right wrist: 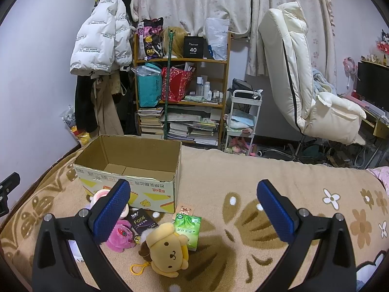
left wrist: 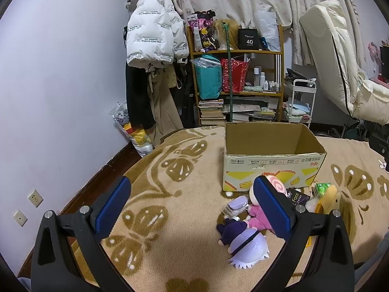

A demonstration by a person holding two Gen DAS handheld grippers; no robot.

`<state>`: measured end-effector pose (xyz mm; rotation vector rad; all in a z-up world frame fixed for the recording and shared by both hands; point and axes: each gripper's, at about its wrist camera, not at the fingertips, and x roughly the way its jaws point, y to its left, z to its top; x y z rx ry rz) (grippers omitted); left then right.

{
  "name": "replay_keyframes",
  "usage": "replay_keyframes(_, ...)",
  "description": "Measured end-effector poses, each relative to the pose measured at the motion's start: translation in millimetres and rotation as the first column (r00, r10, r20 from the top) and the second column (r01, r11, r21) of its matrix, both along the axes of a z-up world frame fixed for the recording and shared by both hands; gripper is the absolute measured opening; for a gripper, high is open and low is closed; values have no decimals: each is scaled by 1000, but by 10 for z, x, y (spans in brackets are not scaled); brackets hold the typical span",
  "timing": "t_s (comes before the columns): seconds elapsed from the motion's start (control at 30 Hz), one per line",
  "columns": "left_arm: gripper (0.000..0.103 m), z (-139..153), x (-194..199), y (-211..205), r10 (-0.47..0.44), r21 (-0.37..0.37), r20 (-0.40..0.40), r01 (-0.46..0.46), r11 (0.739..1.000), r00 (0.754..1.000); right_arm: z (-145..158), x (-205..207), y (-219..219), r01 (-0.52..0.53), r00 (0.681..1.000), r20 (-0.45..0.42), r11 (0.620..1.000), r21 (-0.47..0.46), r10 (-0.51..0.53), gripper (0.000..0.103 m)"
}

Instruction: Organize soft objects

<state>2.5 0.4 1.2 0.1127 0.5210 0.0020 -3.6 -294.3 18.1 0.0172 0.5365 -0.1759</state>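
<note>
An open, empty cardboard box (left wrist: 272,155) stands on the patterned blanket; it also shows in the right wrist view (right wrist: 131,170). In front of it lie soft toys: a purple-and-white plush doll (left wrist: 245,243), a pink plush (left wrist: 257,215) (right wrist: 120,236) and a yellow dog plush (right wrist: 167,250) (left wrist: 328,199). A green tissue pack (right wrist: 189,228) and a black "Face" tissue pack (right wrist: 142,221) lie beside them. My left gripper (left wrist: 192,204) is open and empty, hovering left of the toys. My right gripper (right wrist: 192,204) is open and empty above the yellow dog and green pack.
The blanket (right wrist: 243,182) covers a bed beside a lilac wall. Behind stand a wooden shelf (left wrist: 233,73) with bags and books, a white jacket (left wrist: 155,31) on a rack, a small white cart (right wrist: 243,119) and a cream recliner chair (right wrist: 304,85).
</note>
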Motion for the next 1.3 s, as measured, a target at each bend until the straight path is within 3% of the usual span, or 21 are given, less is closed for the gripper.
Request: replay_keyframes(1.3, 100, -26, -2, -48, -2, 7, -4, 2, 1000, 1000, -6, -10, 3, 1, 1000, -5, 1000, 0, -1, 103)
